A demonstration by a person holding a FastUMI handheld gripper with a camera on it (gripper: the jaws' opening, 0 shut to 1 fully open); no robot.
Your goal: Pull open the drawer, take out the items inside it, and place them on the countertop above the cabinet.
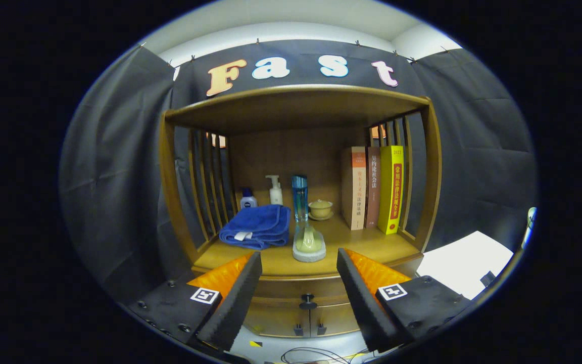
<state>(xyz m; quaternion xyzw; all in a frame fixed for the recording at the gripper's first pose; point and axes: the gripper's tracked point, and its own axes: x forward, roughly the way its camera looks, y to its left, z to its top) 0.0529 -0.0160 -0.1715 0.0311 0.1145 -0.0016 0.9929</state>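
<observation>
My jaws (298, 298) stood wide apart at the bottom of the frame, clamped on nothing, with open air between them. Seen through that gap, low in the middle of the frame, was the drawer (301, 289), shut, its small dark knob (307, 304) sitting almost midway between my two fingers and beyond them. Below the drawer were two cabinet doors (311, 319) with dark pulls side by side.

Above the drawer, the wooden surface (372, 245) of the cabinet ran across the centre of the frame under a curved wooden hood with slatted sides. A folded blue towel (257, 226) lay on its left part. Behind the towel stood a small white bottle with a blue cap (248, 199) and a white pump bottle (275, 190). Just right of the towel, a pale soap-like piece rested in a round grey dish (309, 245), and behind that rose a tall blue bottle (299, 197). A small lidded cup on a saucer (320, 209) sat further back. To the right, three books (374, 188) stood upright, the outermost one yellow.

At the lower right of the frame, beside the cabinet, lay a white sheet (465, 263). Some cables (311, 355) trailed across the floor at the very bottom.
</observation>
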